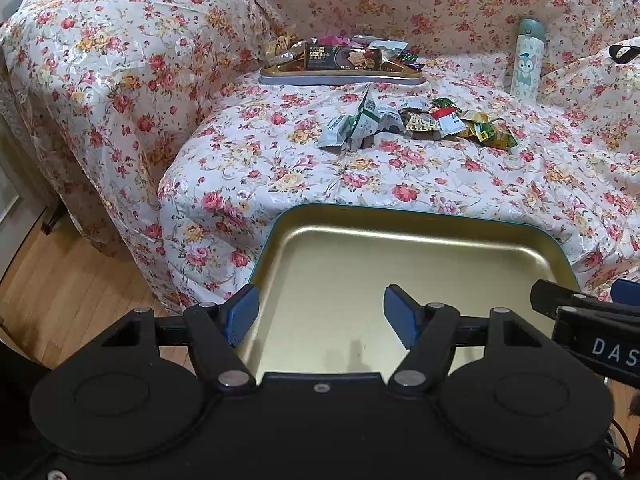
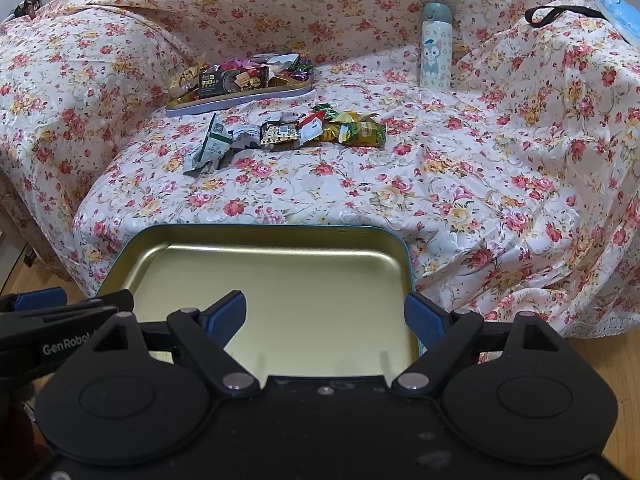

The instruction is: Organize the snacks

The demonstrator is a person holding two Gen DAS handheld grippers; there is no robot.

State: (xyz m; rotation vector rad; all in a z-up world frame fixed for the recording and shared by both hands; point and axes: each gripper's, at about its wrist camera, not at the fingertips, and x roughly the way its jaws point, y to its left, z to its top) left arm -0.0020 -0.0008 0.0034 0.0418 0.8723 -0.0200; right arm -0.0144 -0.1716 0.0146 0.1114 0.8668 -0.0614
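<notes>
Snacks (image 1: 416,122) lie loose on the flowered sofa cover (image 1: 320,184), beyond an empty gold tin (image 1: 400,264) framed by both tongs, left (image 1: 320,314) and right (image 2: 325,314), spread apart, presumably for filling. Farther back, a filled tray (image 1: 340,76) and a bottle (image 1: 527,58) are seen.

Black left gripper (image 1: 320,312) and right gripper (image 2: 326,314), blue pads, silver screws.

Tin (image 2: 280,240) at sofa (image 2: 480,184) front edge; loose snacks (image 2: 288,134) mid-seat; filled tray (image 2: 240,98) behind them; bottle (image 2: 436,48) right, against backrest.
</notes>
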